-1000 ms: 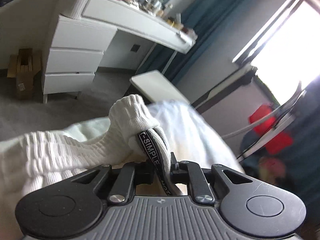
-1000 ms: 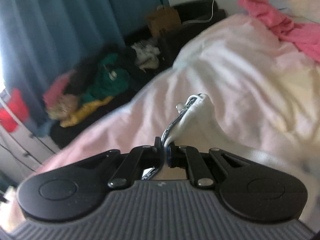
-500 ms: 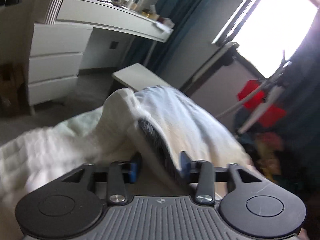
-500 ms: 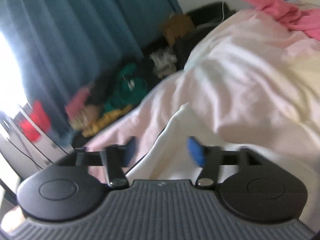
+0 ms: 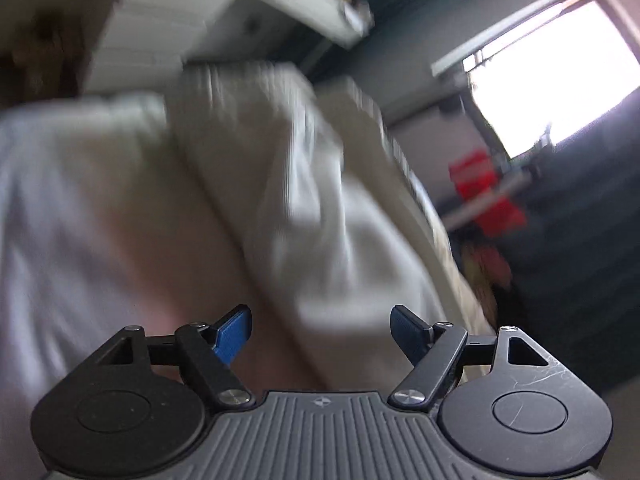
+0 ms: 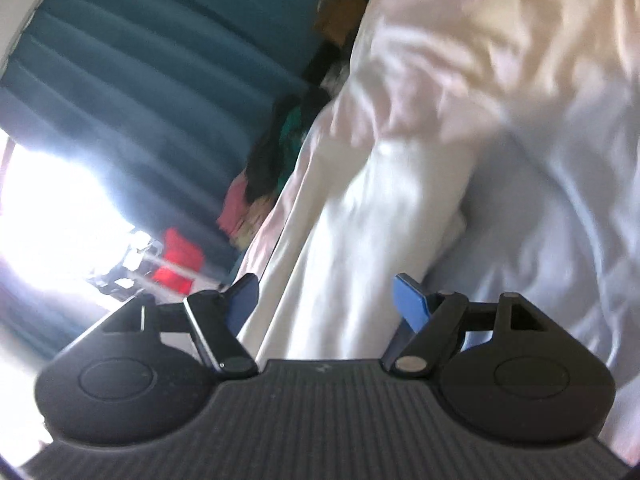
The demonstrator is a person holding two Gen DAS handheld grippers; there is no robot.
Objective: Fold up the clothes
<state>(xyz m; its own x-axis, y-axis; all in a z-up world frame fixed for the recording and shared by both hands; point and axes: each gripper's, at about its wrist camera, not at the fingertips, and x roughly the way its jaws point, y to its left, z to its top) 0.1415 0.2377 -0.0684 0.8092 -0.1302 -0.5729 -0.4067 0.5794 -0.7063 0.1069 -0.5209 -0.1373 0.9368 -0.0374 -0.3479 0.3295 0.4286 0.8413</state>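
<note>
A white textured garment (image 5: 304,208) lies bunched on the bed, blurred by motion in the left wrist view. My left gripper (image 5: 322,334) is open and empty, just short of the garment's near edge. In the right wrist view the same white garment (image 6: 360,232) runs as a long fold from between the fingers up the frame. My right gripper (image 6: 326,300) is open and empty over that fold. The blue pads (image 6: 410,300) stand wide apart.
The bed sheet (image 6: 560,184) is pale pink and white. A white desk with drawers (image 5: 168,28) stands beyond the bed. Teal curtains (image 6: 140,92), a bright window (image 5: 560,76), a red object (image 5: 484,188) and a pile of coloured clothes (image 6: 260,192) lie past the bed edge.
Both grippers were shut on the garment's waistband a second ago. Both have opened and let it go, and the garment has dropped onto the bed. Both cameras have swung.
</note>
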